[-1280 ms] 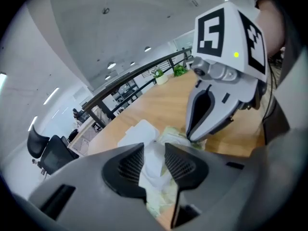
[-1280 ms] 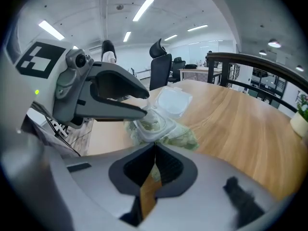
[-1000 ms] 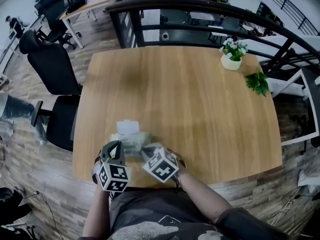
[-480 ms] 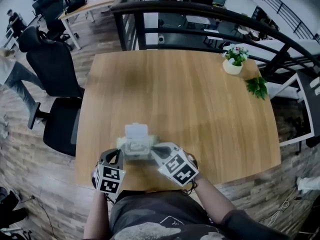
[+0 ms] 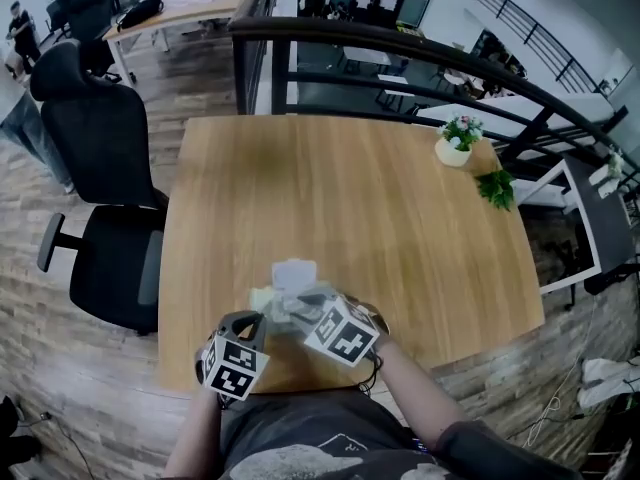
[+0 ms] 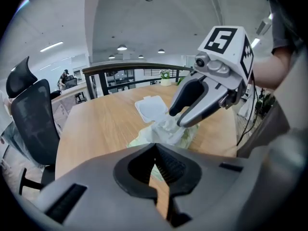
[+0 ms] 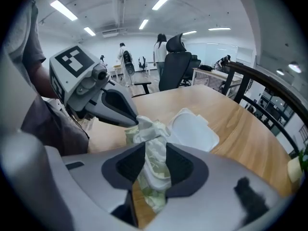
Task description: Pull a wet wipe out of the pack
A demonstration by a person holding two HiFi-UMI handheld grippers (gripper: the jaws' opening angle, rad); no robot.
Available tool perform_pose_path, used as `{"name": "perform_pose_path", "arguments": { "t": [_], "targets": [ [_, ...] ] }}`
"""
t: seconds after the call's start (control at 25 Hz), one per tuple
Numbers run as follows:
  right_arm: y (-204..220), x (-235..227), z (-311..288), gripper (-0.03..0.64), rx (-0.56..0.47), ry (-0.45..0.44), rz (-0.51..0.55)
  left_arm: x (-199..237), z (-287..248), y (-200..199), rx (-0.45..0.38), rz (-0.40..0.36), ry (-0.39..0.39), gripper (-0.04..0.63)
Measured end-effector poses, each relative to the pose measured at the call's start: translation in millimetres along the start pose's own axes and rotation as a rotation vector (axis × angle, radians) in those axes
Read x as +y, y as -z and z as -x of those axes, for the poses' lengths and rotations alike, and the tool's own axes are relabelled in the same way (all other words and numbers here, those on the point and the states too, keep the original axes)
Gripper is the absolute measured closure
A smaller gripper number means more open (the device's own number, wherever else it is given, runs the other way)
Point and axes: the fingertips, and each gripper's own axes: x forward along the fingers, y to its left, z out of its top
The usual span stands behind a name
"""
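The wet wipe pack (image 5: 268, 299), pale green with its white lid (image 5: 295, 272) flipped open, lies near the wooden table's front edge. My left gripper (image 5: 252, 320) is shut, its tips pinching the pack's near left edge (image 6: 139, 139). My right gripper (image 5: 300, 306) comes in from the right and is shut on a crumpled white wet wipe (image 7: 153, 129) that stands up out of the pack's opening. In the left gripper view the right gripper (image 6: 174, 119) holds the wipe (image 6: 166, 126) above the pack. In the right gripper view the left gripper (image 7: 134, 121) meets the pack right beside the wipe.
A small potted plant (image 5: 455, 146) and a green sprig (image 5: 495, 188) sit at the table's far right corner. A black office chair (image 5: 100, 168) stands left of the table (image 5: 350, 198). A dark railing (image 5: 400, 46) runs behind it.
My right gripper has drawn up and back with the wipe in it. My left gripper came in to the pack's edge, then stayed put.
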Motion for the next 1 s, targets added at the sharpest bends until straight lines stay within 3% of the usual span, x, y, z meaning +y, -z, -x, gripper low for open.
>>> {"name": "perform_pose_path", "arguments": {
  "t": [0.28, 0.52, 1.0],
  "targets": [
    [6.0, -13.3, -16.5, 0.491, 0.082, 0.05, -0.03, 0.8, -5.7, 4.2, -0.012, -0.006, 0.073, 0.581],
    [9.2, -7.7, -27.7, 0.583, 0.135, 0.048, -0.019, 1.3, -9.5, 9.8, -0.003, -0.028, 0.092, 0.58],
    [6.0, -9.5, -9.7, 0.591, 0.085, 0.033, -0.049, 1.9, -6.1, 9.8, 0.002, -0.003, 0.073, 0.581]
  ]
}}
